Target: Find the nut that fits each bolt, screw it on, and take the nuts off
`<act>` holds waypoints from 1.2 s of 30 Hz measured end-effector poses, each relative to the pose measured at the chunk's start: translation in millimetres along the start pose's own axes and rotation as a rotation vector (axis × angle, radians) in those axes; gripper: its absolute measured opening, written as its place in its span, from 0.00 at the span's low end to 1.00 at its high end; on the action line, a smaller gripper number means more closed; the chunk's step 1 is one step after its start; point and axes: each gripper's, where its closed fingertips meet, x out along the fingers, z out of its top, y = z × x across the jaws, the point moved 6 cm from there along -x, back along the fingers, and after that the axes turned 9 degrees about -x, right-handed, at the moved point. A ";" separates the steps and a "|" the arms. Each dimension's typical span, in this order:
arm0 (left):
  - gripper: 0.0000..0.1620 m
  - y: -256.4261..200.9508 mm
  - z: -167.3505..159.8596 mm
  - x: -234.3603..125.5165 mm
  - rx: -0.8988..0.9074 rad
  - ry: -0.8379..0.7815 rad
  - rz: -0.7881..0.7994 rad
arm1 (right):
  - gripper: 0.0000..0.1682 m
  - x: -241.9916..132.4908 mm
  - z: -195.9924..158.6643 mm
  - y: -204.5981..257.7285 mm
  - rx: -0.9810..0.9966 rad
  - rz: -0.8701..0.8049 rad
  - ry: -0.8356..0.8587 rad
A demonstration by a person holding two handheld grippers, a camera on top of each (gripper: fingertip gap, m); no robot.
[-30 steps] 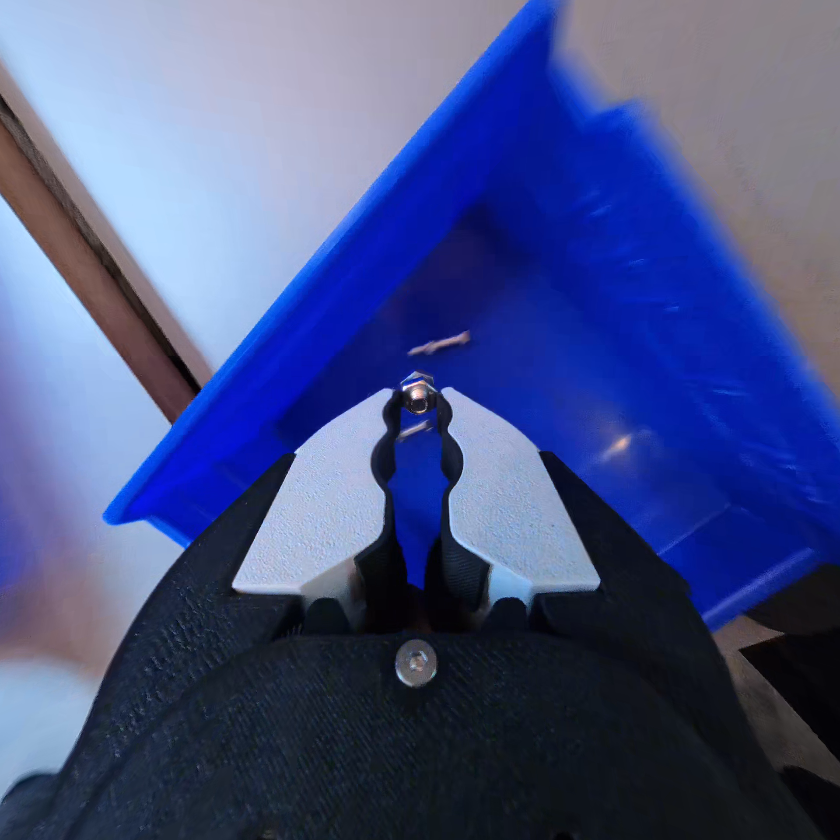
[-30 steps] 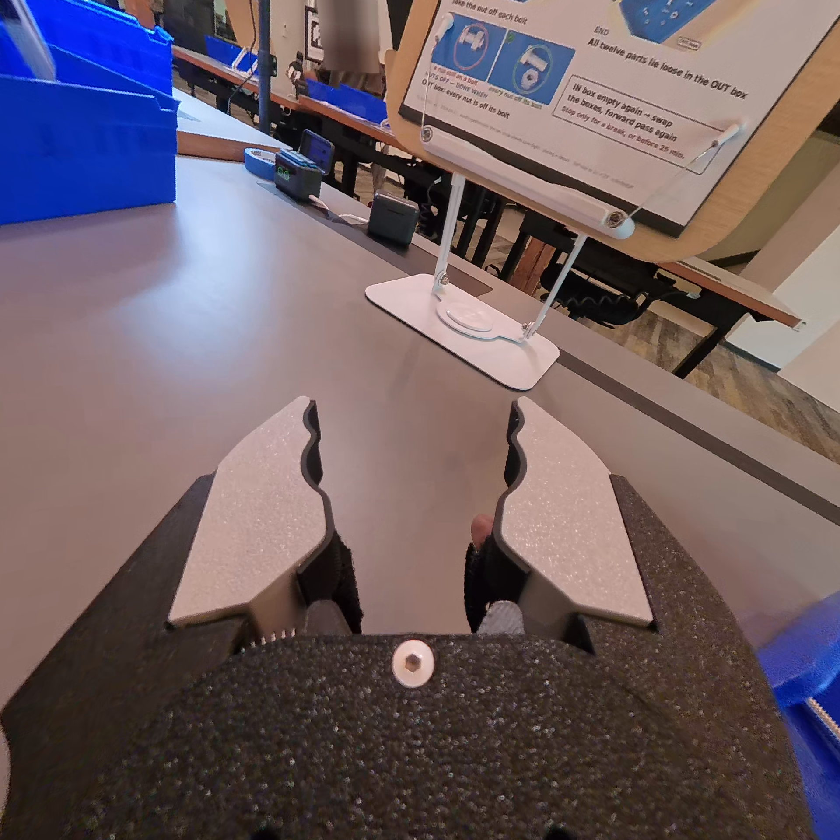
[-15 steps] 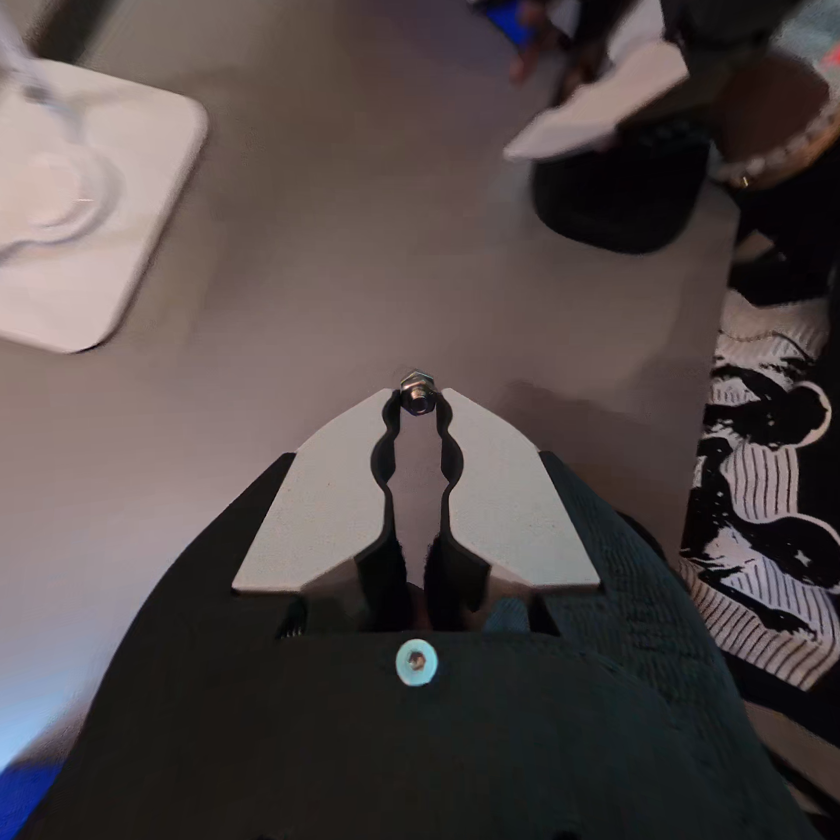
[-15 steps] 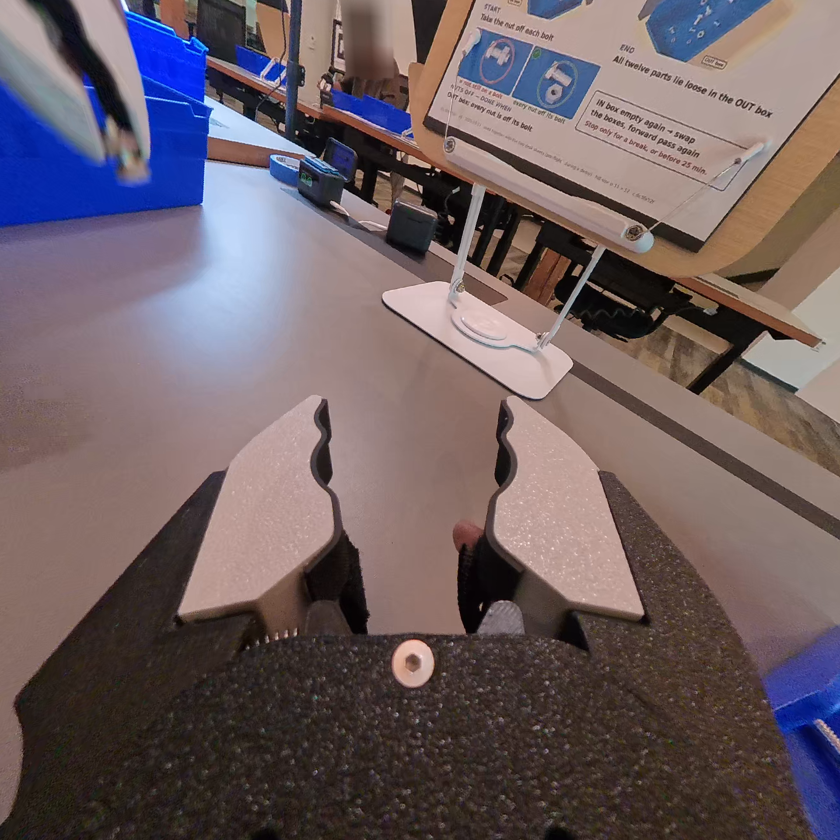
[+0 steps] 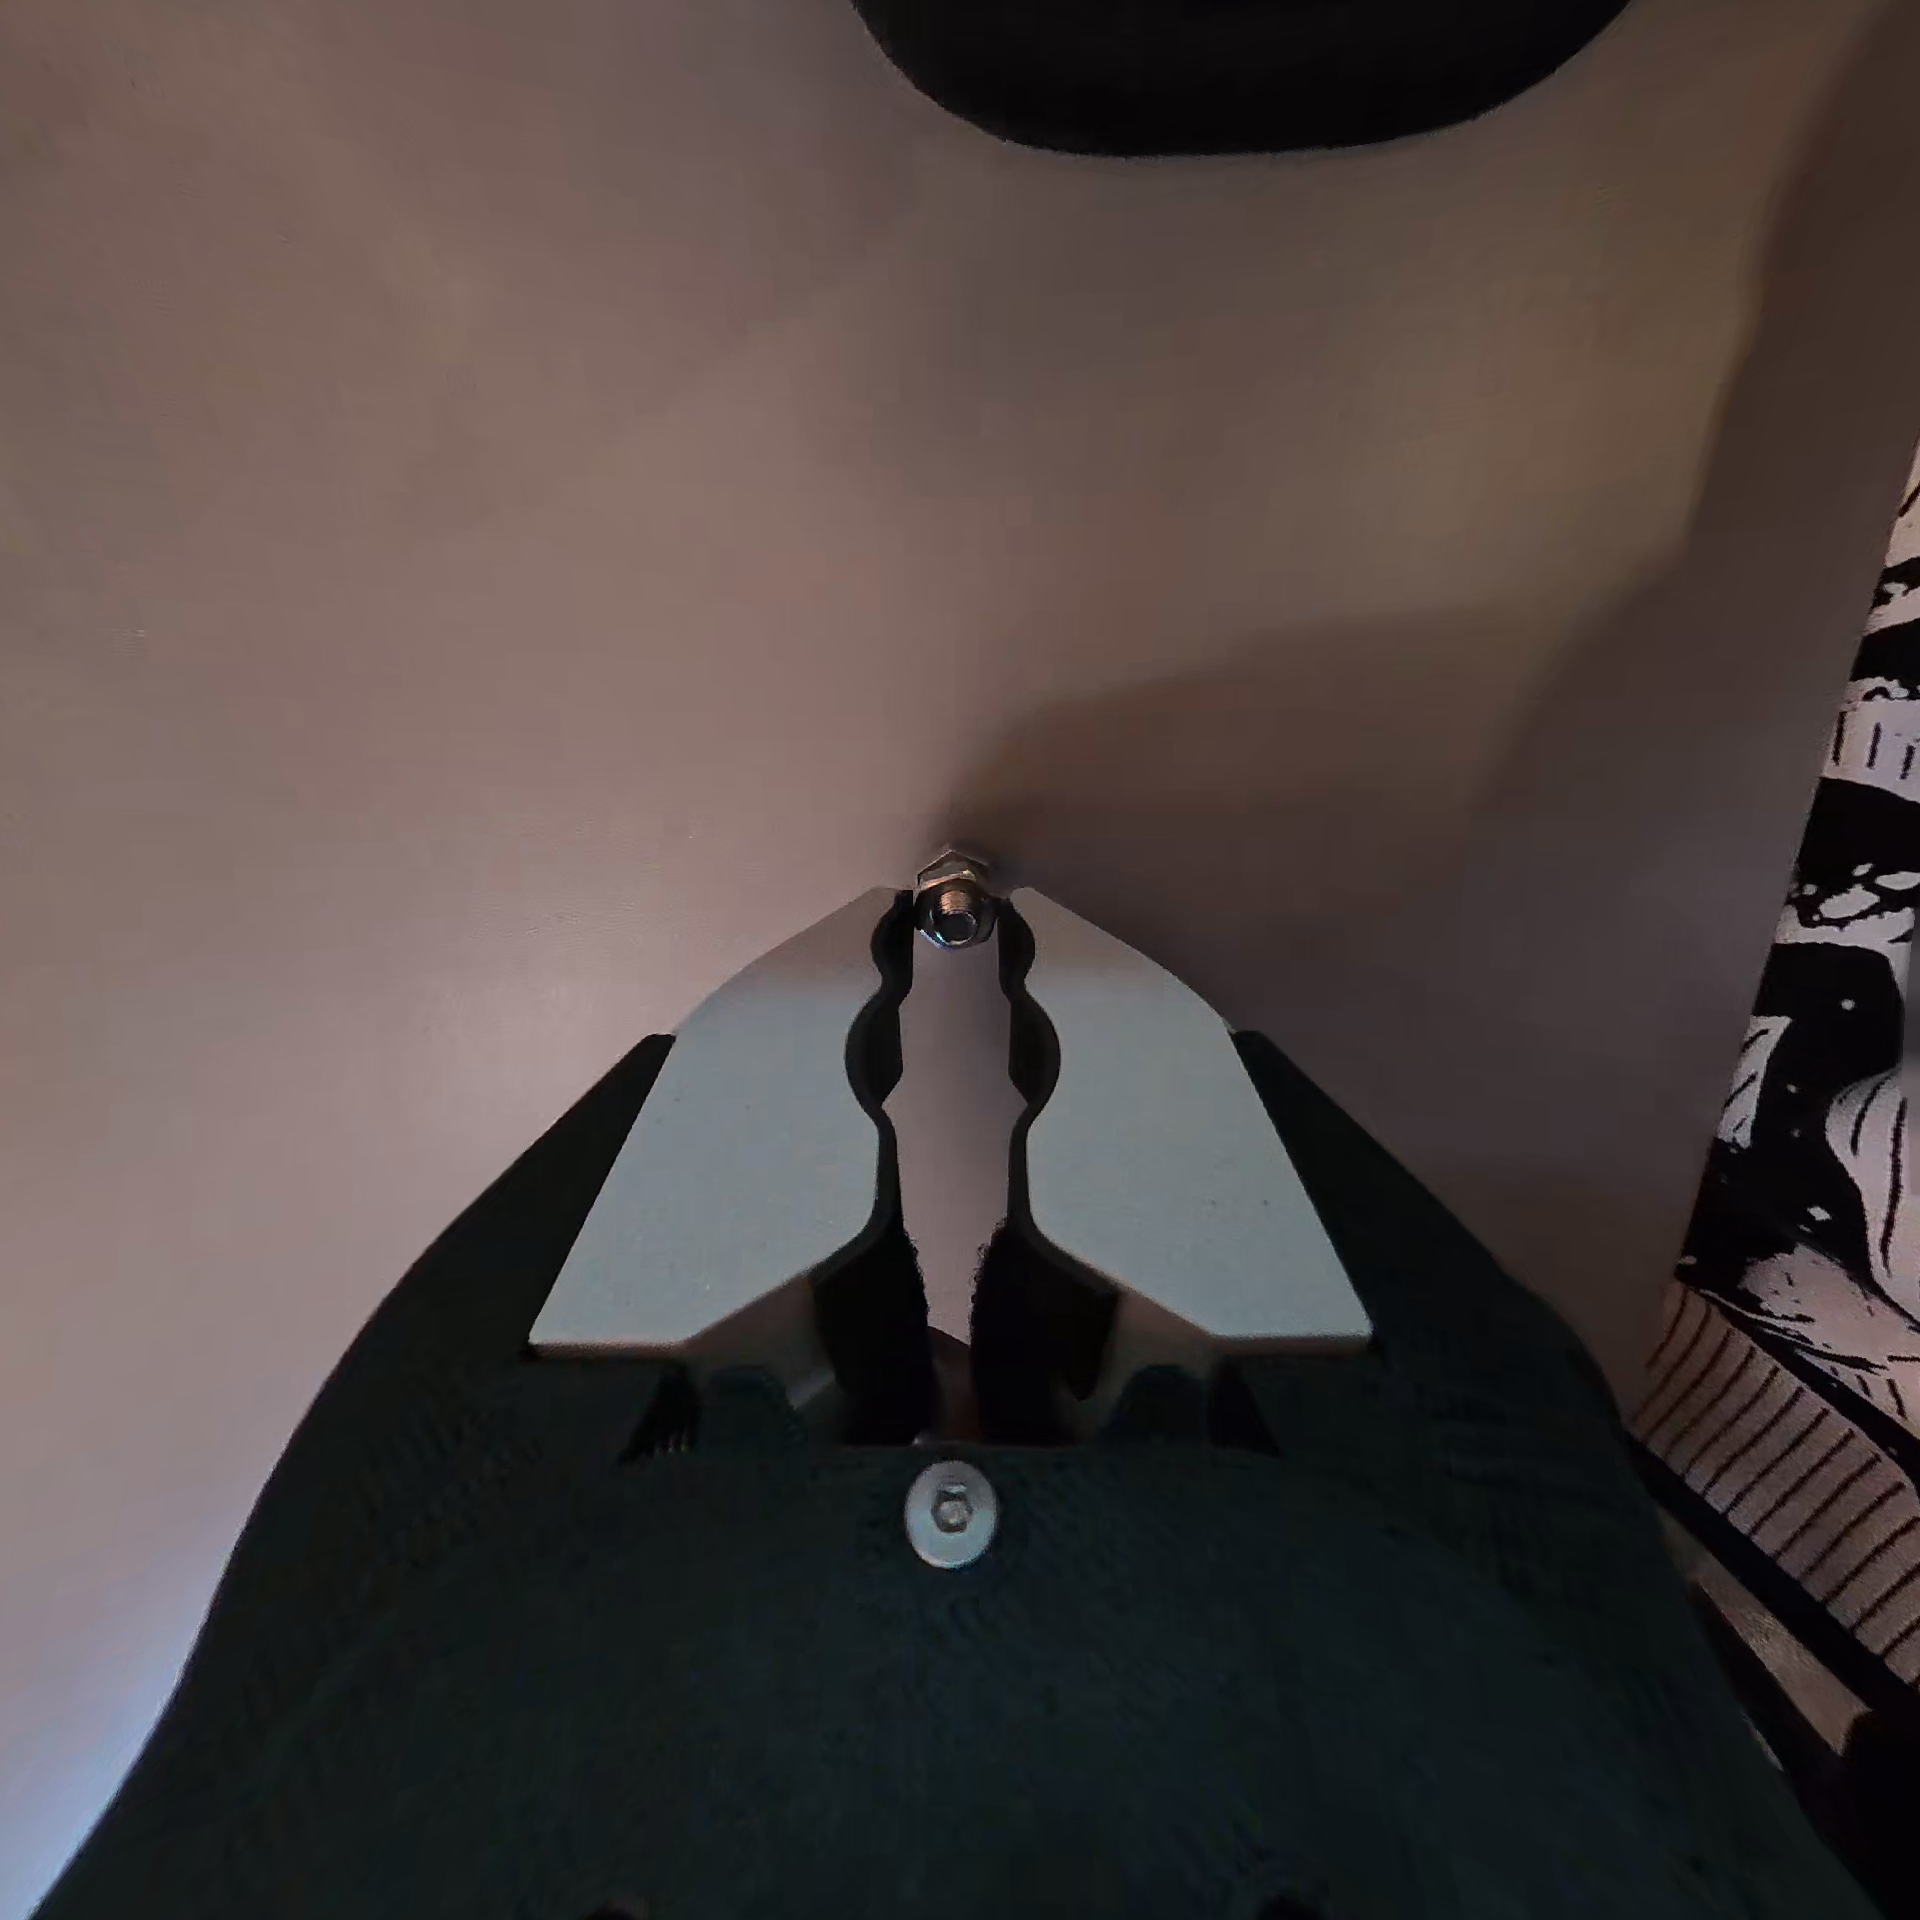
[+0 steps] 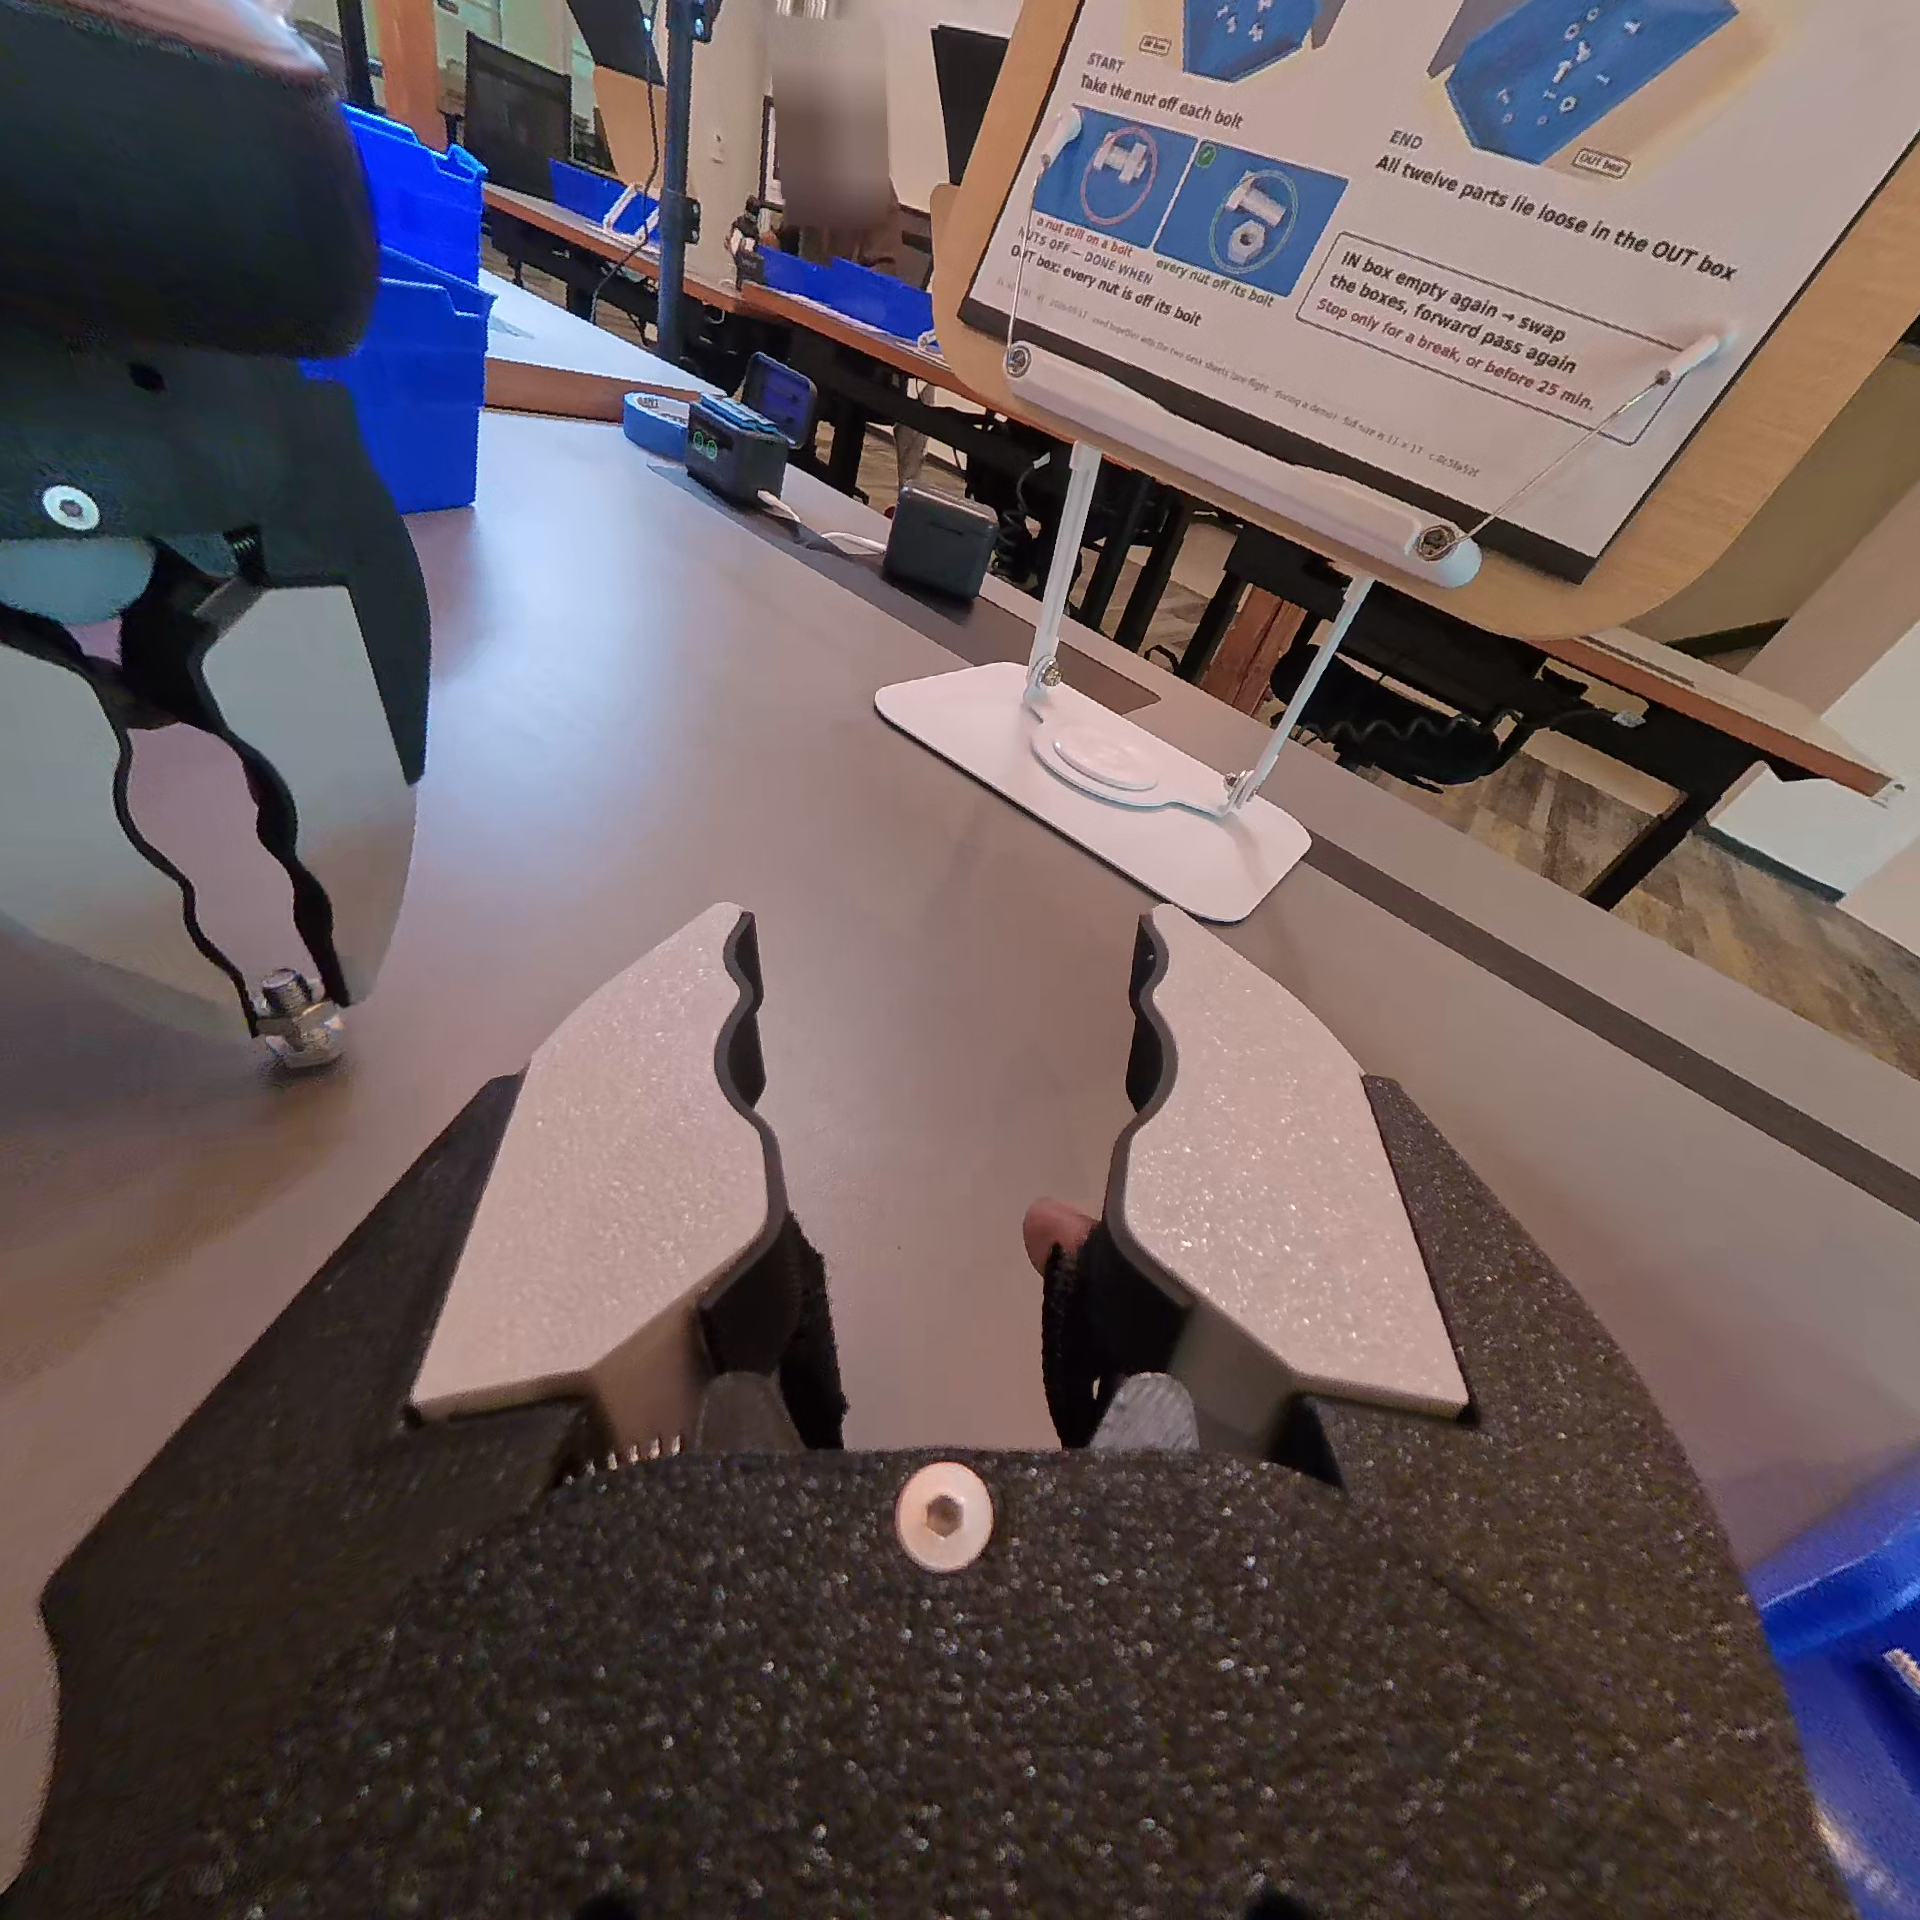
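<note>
My left gripper (image 5: 954, 920) is shut on a small silver bolt (image 5: 954, 921) with a hex nut (image 5: 950, 867) on its far end. It points down at the grey table, the nut at or just above the surface. In the right wrist view the left gripper (image 6: 296, 1003) shows at the left with the bolt (image 6: 283, 995) and nut (image 6: 307, 1037) at its tips. My right gripper (image 6: 940, 951) is open and empty, low over the table, to the right of the bolt.
An instruction board on a white stand (image 6: 1101, 779) stands ahead of the right gripper. Blue bins (image 6: 426, 343) sit at the far left, another blue bin (image 6: 1849, 1621) at the lower right. Small devices (image 6: 940, 540) lie along the table's back edge. A person's patterned clothing (image 5: 1808, 1143) is at the table's edge.
My left gripper has carried the bolt with its nut out of the blue bin, across the table and down close beside my right gripper. The right gripper stayed open and shifted slightly.
</note>
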 end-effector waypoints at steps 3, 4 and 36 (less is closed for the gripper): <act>0.18 2.2 1.5 0.0 -0.008 -0.025 0.037 | 0.41 -0.2 0.0 -0.1 0.003 0.001 -0.001; 0.20 2.7 1.1 -2.5 -0.016 -0.050 0.037 | 0.41 -0.3 0.0 -0.2 0.003 0.001 -0.002; 0.48 2.8 -44.5 -54.1 -0.123 -1.227 0.052 | 0.07 48.6 9.2 102.3 -0.111 0.870 0.247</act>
